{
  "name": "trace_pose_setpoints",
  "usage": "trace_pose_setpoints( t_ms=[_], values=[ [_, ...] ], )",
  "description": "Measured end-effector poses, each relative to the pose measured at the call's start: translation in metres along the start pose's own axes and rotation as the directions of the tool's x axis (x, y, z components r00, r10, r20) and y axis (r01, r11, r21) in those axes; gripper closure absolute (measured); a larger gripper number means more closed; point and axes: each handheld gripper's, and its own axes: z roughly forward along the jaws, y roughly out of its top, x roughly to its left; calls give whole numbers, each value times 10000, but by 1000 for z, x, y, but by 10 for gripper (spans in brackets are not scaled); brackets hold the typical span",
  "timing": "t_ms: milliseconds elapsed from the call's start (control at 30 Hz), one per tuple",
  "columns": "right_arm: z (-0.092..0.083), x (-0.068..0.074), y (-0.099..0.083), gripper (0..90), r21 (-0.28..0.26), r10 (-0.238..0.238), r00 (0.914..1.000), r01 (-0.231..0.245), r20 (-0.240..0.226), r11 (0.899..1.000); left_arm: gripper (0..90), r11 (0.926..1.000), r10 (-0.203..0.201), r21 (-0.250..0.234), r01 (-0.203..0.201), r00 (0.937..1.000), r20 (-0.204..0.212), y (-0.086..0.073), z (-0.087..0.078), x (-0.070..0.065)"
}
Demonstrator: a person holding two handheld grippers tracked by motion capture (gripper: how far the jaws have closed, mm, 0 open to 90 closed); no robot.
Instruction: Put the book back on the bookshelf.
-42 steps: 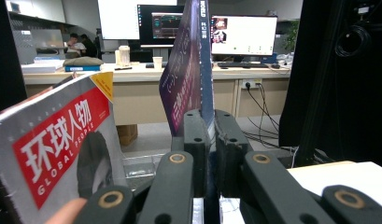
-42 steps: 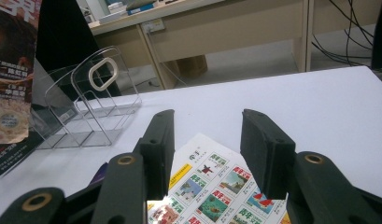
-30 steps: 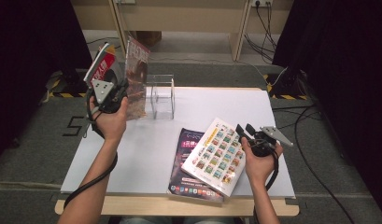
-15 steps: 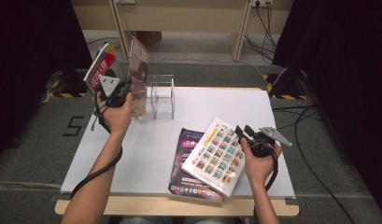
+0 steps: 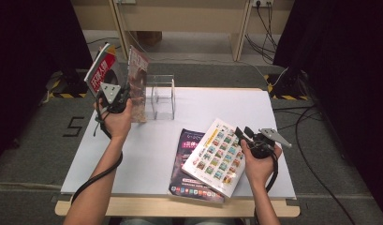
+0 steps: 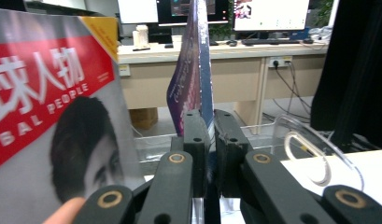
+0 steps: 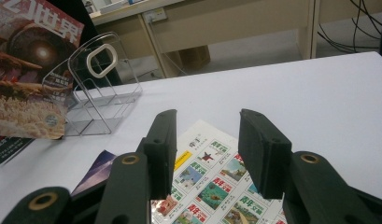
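The red-and-white magazine cover (image 6: 48, 116) reads "BAL PEOPLE" in white letters; the grey floor mat (image 5: 44, 136) bears a "5".

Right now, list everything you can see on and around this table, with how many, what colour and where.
Table: one, white top, centre.
Clear rack: one, transparent, far left of the table.
Red-covered magazine: one, red and grey, upright at the far left.
Magazine in the left gripper: one, purple edge, upright, clamped in its jaws.
Dark magazine: one, purple-black, flat near the front edge.
Picture-grid magazine: one, white, lying on the dark one.
Left gripper: shut on a magazine.
Right gripper: open, above the picture-grid magazine.
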Motion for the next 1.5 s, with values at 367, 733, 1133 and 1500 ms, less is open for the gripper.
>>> trace_pose_setpoints(
  t_ms=[367,733,1133,1500],
  values=[
    [-1,3,0,575,6,-10,10000,10,-43,10000,833,9996,-211,190,216,9995,-230,-8,-27,9],
    [0,3,-1,571,105,46,10000,-45,-66,9999,827,9985,-195,514,211,9993,-311,-11,-42,11],
    [1,3,-2,568,198,130,9999,-129,-56,9997,730,9939,-736,838,713,9970,251,-12,-50,20],
    [3,1,-3,560,336,155,9999,-152,-66,9993,670,9842,-1302,1274,1230,9903,494,-3,-29,27]
  ],
)
